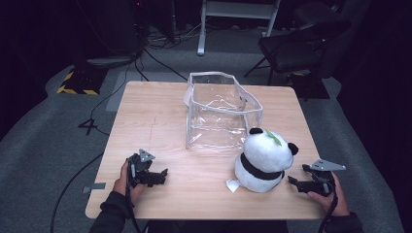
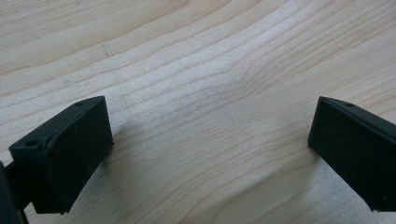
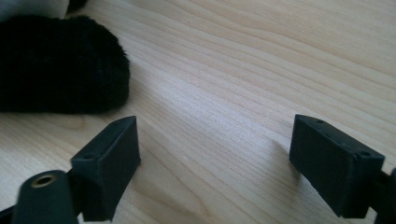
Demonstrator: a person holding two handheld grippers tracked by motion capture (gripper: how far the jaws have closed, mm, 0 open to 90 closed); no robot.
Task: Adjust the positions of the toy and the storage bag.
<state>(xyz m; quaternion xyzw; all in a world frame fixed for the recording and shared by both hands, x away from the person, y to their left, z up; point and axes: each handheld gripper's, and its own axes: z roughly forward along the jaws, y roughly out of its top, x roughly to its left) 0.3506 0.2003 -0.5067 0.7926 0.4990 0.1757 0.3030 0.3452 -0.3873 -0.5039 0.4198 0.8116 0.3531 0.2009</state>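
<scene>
Left tool [image 1: 163, 175]: at 7 o'clock on the worktop, near the front edge, jaws wide apart with nothing between them; in the left gripper view [image 2: 210, 154] bare pale wood grain under the pads.
Right tool [image 1: 293, 182]: at 5 o'clock, jaws wide and empty, pointing toward 9 o'clock; in the right gripper view [image 3: 215, 163] a black fuzzy limb just beyond the left jaw.
Key relation: plush panda [image 1: 263, 160] just beside the right tool, at its 9 o'clock; well apart from the left tool; right hand [image 1: 330, 196] clearly nearer.
Panda, form: soft rounded body, white pile, black ears and band, green leaf on the head, white tag [image 1: 231, 185] at its base; sits upright, no marked long axis.
Worktop [image 1: 145, 116]: light wood, matte, straight grain.
Clear bag [image 1: 218, 111]: at 12 o'clock from the panda, touching or nearly so; transparent glossy plastic, boxy, white trim, mouth open upward; probable destination, as a judgement only.
</scene>
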